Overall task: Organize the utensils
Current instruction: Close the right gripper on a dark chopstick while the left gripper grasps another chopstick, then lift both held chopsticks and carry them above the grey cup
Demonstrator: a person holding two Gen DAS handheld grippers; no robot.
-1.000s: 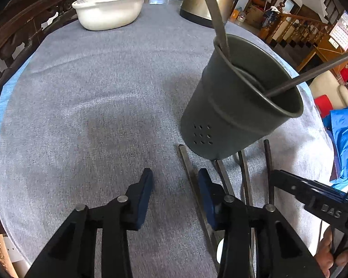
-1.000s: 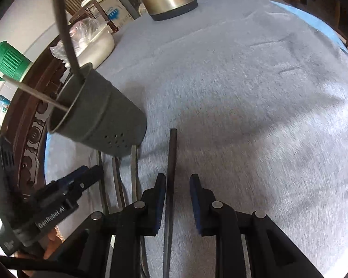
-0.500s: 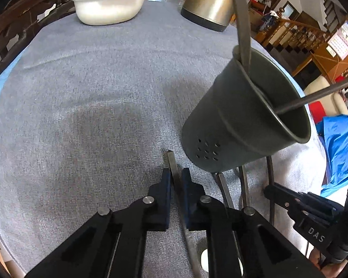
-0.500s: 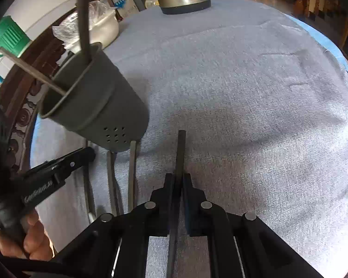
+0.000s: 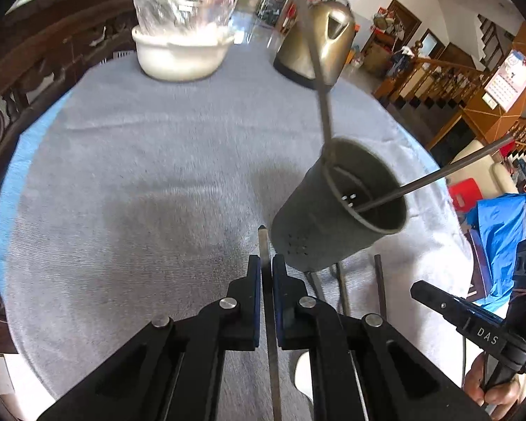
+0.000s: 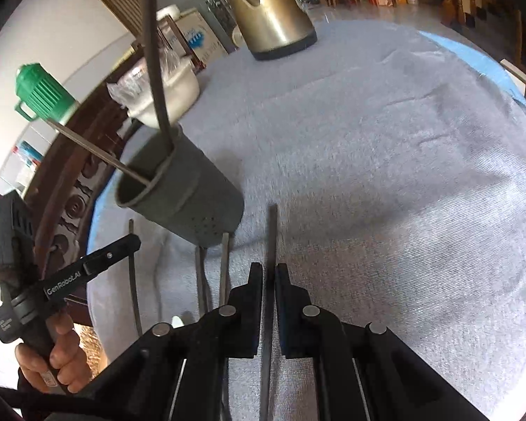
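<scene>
A grey perforated utensil cup (image 5: 336,221) stands on the grey tablecloth with two utensil handles sticking out of it; it also shows in the right wrist view (image 6: 182,193). My left gripper (image 5: 266,263) is shut on a flat metal utensil handle (image 5: 264,242) just left of the cup. My right gripper (image 6: 269,270) is shut on a dark utensil handle (image 6: 272,231) just right of the cup. Several more utensils (image 5: 343,287) lie on the cloth by the cup's base, also in the right wrist view (image 6: 210,273).
A gold kettle (image 5: 319,49) and a white bowl with a plastic bag (image 5: 182,52) stand at the far side of the round table (image 5: 122,175). A dark wooden chair back (image 5: 35,70) borders the left edge. A green jug (image 6: 42,94) sits beyond it.
Both grippers closed on their utensil handles about half a second ago. Since then both have lifted and tilted up, so more of the room shows.
</scene>
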